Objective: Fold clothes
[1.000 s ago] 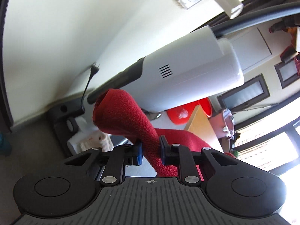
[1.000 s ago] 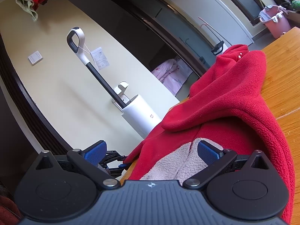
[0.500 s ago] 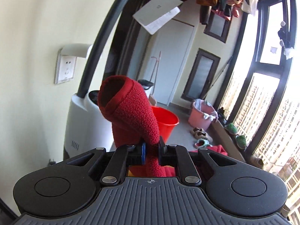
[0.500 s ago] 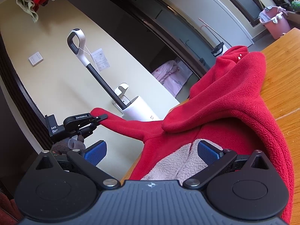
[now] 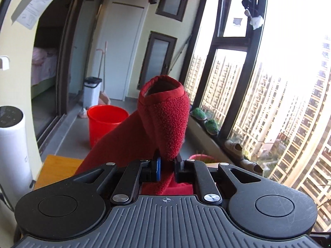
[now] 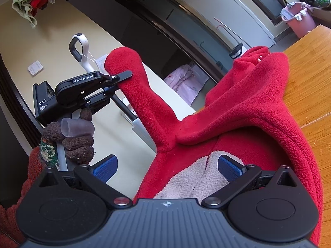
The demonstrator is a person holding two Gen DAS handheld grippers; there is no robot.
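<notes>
Holding up a sleeve [image 5: 165, 122] of the red fleece jacket [image 6: 248, 111], the left gripper [image 5: 166, 166] has its jaws squeezed tight on the cloth. In the right wrist view that same gripper [image 6: 122, 76] is seen from the side, far left, with the sleeve [image 6: 136, 86] standing up from it. A hand in a brown knit glove [image 6: 72, 138] holds its handle. White letters on it read "GenRobot.AI" and "DAS"; the smaller words below are too tiny to read.

The rest of the jacket lies in a heap on the wooden table [image 6: 310, 66], with its pale fuzzy lining [image 6: 198, 181] showing near the camera. The right gripper [image 6: 167, 168] hangs just above the lining with its blue pads [image 6: 104, 168] wide apart, holding nothing.

Only the left wrist view shows a red bucket [image 5: 106, 122] on the floor; you cannot see inside it. A white bin [image 5: 92, 93] stands farther back, and big windows [image 5: 269, 82] on the right show tall buildings. A paper tag [image 5: 34, 6] hangs top left, its print too small to read.

Only the right wrist view shows a pink tub [image 6: 298, 18] far right with cloth draped on its rim.
</notes>
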